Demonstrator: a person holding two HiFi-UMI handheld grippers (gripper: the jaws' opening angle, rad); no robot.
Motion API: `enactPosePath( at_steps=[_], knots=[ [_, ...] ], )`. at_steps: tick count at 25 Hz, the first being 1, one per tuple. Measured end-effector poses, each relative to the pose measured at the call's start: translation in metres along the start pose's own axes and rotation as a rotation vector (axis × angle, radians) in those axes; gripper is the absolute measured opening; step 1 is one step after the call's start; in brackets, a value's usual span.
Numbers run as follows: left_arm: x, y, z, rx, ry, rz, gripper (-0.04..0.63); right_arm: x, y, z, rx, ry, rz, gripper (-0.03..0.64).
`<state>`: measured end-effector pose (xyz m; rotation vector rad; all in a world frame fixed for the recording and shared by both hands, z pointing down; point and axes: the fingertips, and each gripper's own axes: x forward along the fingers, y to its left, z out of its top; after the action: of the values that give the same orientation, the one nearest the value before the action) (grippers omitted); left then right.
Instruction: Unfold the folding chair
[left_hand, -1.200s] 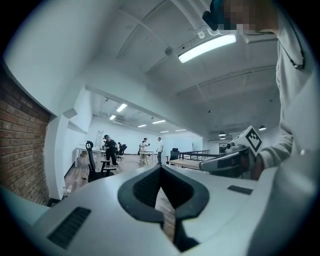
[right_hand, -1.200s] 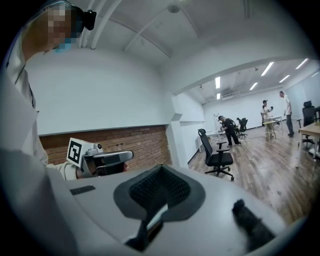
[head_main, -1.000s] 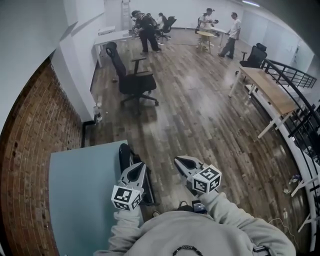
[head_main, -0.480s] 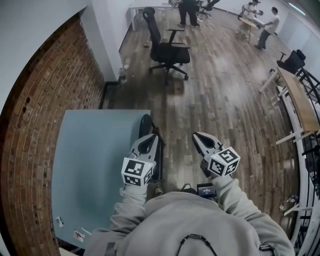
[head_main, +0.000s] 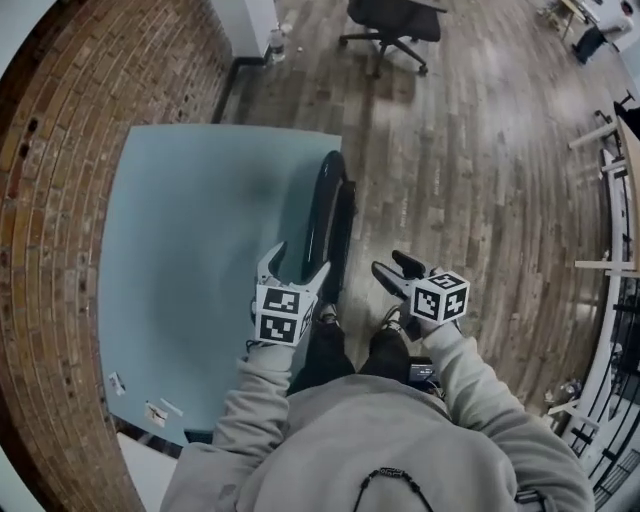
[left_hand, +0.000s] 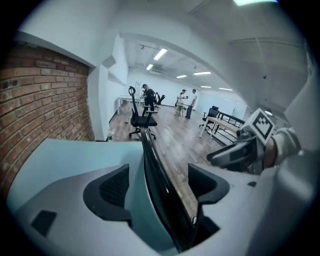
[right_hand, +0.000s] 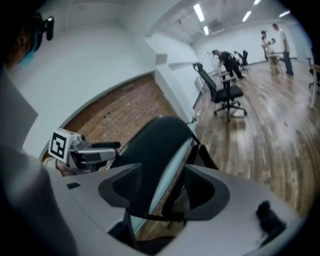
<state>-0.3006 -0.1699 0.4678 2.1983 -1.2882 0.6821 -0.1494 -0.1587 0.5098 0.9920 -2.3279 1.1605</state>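
Straddling the long edge of the folded black metal chair (head_main: 328, 215) at the right edge of the pale blue table (head_main: 190, 250), the left gripper (head_main: 297, 260) is gripping nothing, its jaws having just been opening; the right gripper (head_main: 390, 264), likewise just opening and empty, is facing the chair's flank.

Head view looks steeply down from above; each gripper view looks closely along its jaws; all three share the folded chair (head_main: 327, 215).
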Motion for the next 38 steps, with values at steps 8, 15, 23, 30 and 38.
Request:
enactPosePath(
  at_steps=[8,15,23,30,38],
  knots=[
    [0.042,0.008,-0.056,-0.009,0.244,0.014,0.353,0.173,-0.053,-0.130,0.216,0.393,-0.092,0.300],
    [0.060,-0.001,-0.065,-0.147,0.262,-0.084,0.163,0.226,-0.071,-0.151,0.242,0.502,-0.098,0.293],
    [0.065,-0.011,-0.061,-0.181,0.266,-0.024,0.117,0.221,-0.068,-0.149,0.374,0.434,0.123,0.160],
    [0.070,-0.032,-0.060,-0.211,0.268,-0.023,0.103,0.166,-0.111,-0.158,0.410,0.490,0.104,0.130],
    [0.085,-0.070,-0.069,-0.201,0.282,-0.030,0.092,0.092,-0.186,-0.182,0.481,0.383,0.251,0.129]
  ],
)
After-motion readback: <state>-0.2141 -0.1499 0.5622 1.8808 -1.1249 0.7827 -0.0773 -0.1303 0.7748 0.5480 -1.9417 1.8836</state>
